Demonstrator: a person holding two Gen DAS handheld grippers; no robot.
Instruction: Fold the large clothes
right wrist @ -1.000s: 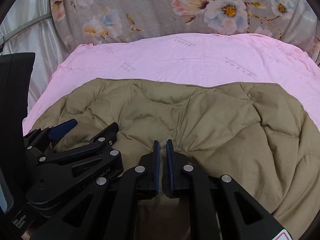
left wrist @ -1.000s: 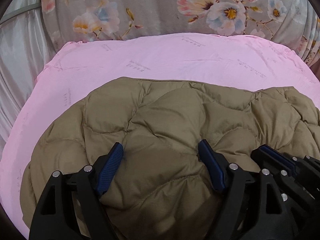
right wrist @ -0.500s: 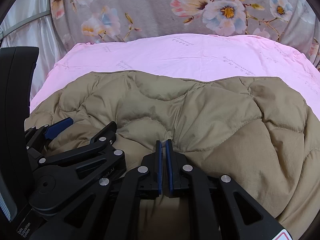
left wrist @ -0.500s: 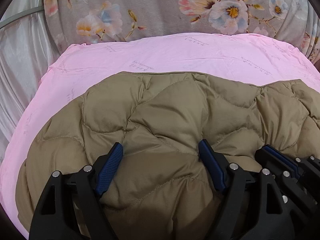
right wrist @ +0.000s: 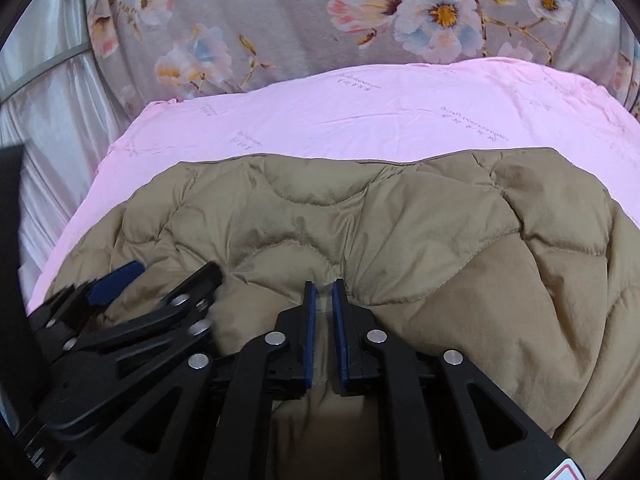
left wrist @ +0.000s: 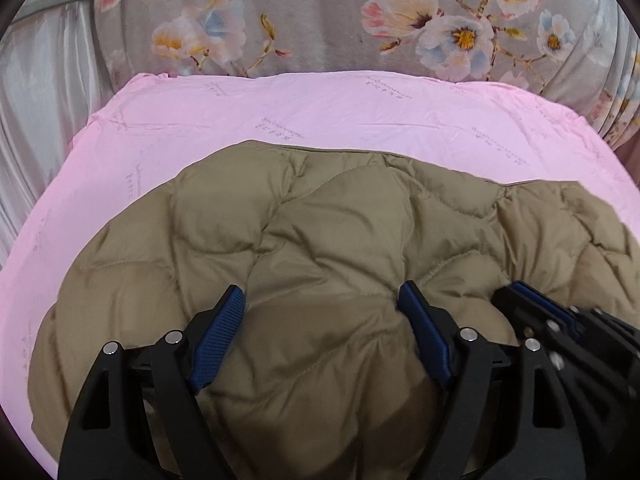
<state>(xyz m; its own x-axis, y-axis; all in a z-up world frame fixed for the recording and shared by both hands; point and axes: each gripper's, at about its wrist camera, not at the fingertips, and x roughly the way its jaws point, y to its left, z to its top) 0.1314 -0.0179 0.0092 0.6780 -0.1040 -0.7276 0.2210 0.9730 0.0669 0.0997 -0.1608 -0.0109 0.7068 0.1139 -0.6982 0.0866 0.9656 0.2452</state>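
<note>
An olive-tan quilted puffer jacket (left wrist: pixel 332 240) lies on a pink sheet (left wrist: pixel 320 112); it also fills the right wrist view (right wrist: pixel 400 224). My left gripper (left wrist: pixel 322 300) is open, its jaws wide apart and resting on the jacket's near part. My right gripper (right wrist: pixel 323 288) has its blue pads a narrow gap apart with jacket fabric between them at the near edge. The right gripper shows at the left wrist view's right edge (left wrist: pixel 536 304); the left gripper shows at the right wrist view's left (right wrist: pixel 160 284).
A grey floral cover (left wrist: pixel 320 20) rises behind the pink sheet (right wrist: pixel 400 112). Pale satin fabric (left wrist: pixel 40 100) hangs at the left. A black object (right wrist: pixel 10 280) stands at the right wrist view's left edge.
The jacket has slid farther over the pink sheet, away from me. The right gripper's pads have parted slightly. The left gripper stays open.
</note>
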